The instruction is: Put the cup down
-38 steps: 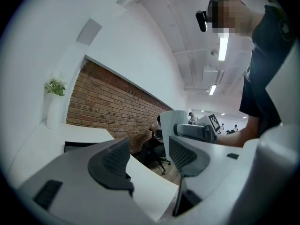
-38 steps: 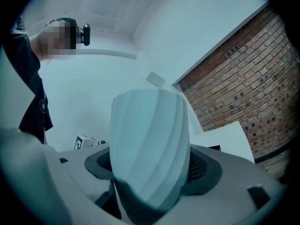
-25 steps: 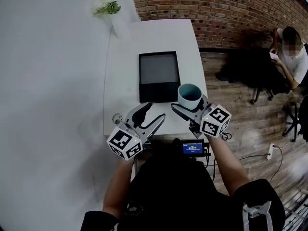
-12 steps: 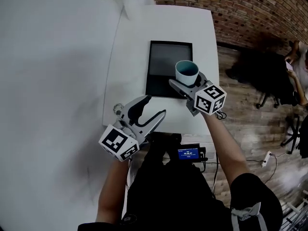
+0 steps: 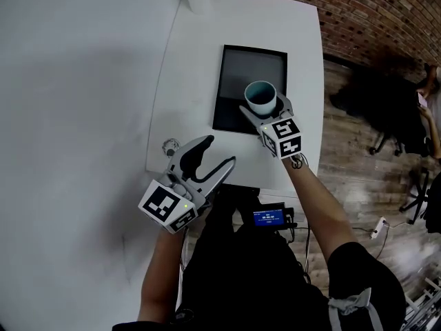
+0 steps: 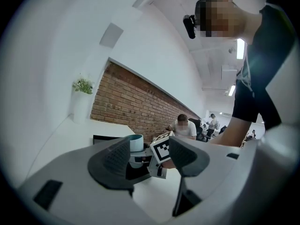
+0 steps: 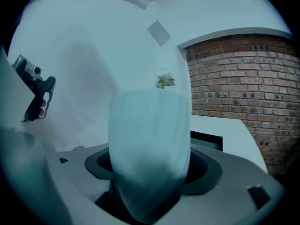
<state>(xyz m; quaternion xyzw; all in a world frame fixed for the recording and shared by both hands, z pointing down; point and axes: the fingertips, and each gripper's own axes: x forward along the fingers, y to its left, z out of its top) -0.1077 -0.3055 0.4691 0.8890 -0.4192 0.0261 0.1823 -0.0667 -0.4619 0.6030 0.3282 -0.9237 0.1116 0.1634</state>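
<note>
Task status: transport stage, placement not completed.

The right gripper (image 5: 264, 107) is clenched on the light cylindrical cup with a teal interior (image 5: 261, 98), jaws pressing on opposite sides of the cup wall. The cup is upright, mouth up, over the near right part of the flat black rectangular tray (image 5: 238, 74), which lies on the white table (image 5: 193, 61). In the left gripper view the cup appears raised clear of the tray, though contact at its base cannot be confirmed.

The left gripper (image 5: 219, 152) is released, with nothing between its jaws, at the near left edge of the table, well apart from the cup.

Left to do, as judged: lower the cup until its base seats, release the jaws, withdraw.
</note>
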